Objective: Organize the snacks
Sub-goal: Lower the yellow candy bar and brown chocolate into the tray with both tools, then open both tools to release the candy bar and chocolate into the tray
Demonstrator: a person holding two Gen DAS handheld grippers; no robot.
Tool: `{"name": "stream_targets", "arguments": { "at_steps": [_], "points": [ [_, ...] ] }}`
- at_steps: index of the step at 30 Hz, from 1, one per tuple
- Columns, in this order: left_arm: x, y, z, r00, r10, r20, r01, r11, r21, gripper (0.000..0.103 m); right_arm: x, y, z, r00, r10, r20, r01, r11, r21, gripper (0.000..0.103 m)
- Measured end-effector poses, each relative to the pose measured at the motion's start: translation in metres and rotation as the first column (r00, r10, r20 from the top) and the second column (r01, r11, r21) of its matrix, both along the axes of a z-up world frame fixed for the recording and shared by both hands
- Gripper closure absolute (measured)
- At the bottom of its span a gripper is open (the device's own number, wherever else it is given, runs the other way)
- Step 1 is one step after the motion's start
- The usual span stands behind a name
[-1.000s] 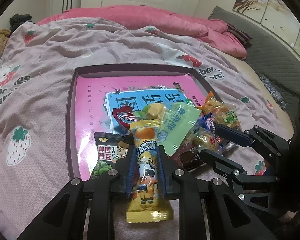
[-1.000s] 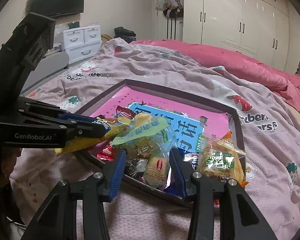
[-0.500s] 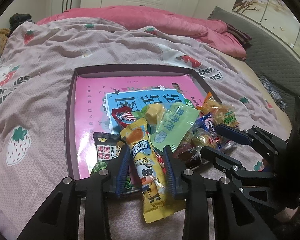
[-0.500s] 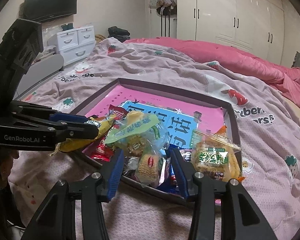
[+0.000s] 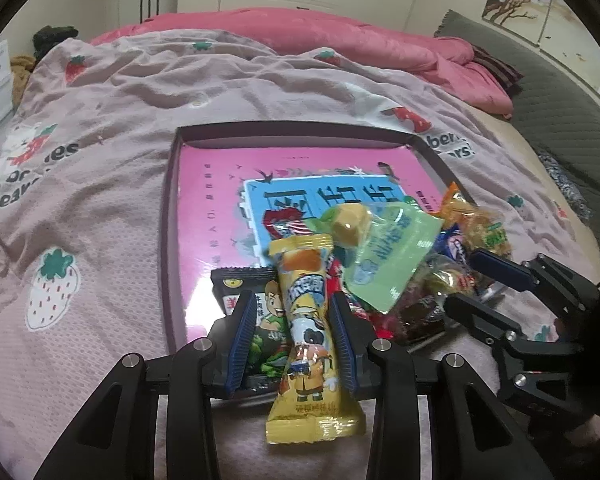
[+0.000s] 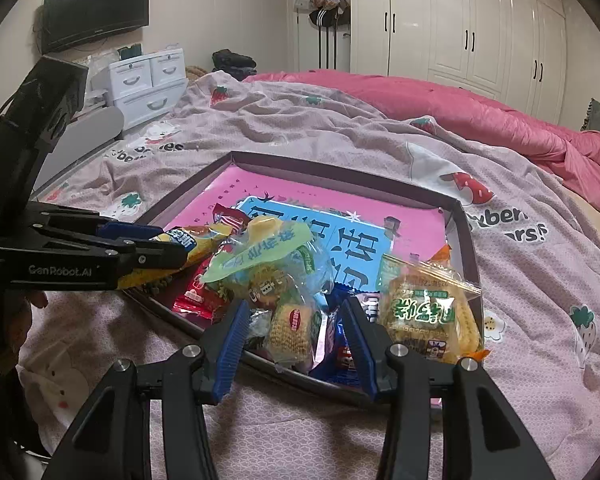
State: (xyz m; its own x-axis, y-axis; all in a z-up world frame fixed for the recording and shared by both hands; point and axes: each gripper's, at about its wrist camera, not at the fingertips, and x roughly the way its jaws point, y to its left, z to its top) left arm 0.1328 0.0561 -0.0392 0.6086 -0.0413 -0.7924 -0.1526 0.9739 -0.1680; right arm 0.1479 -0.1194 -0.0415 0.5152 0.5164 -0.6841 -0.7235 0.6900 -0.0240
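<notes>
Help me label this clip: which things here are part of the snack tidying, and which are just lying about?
Part of the job:
- yellow snack stick, lying loose between the left gripper's pads, whose jaws have just been opening
- green packet
- black pea packet
- corn snack between the right gripper's open pads
- tray

Just lying about:
- pink quilt
- television
- white drawers

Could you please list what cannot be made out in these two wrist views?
- Book cover, both views: the snack pile hides its near part.
- Snacks low in the pile, both views: buried under the green packet and others.
- Black packet, left view: the yellow packet and left claw cover most of it.
- Tray's near rim, right view: partly behind the right claw.
- Small print on wrappers: too small.
</notes>
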Motion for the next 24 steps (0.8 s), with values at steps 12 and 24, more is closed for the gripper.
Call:
{"name": "stream_targets", "arguments": {
  "at_steps": [12,24],
  "points": [
    [0.004,0.008,-0.001,1.0,0.018,0.01,-0.018,0.997,0.07,0.064,0.001,-0.001,0.0,1.0,-0.004,-0.001,0.004,1.0,-0.001,0.054],
    [0.002,0.01,0.003,0.999,0.029,0.017,-0.03,0.998,0.049,0.06,0.001,-0.006,0.007,1.0,-0.024,0.012,0.024,1.0,0.02,0.049]
  ]
}}
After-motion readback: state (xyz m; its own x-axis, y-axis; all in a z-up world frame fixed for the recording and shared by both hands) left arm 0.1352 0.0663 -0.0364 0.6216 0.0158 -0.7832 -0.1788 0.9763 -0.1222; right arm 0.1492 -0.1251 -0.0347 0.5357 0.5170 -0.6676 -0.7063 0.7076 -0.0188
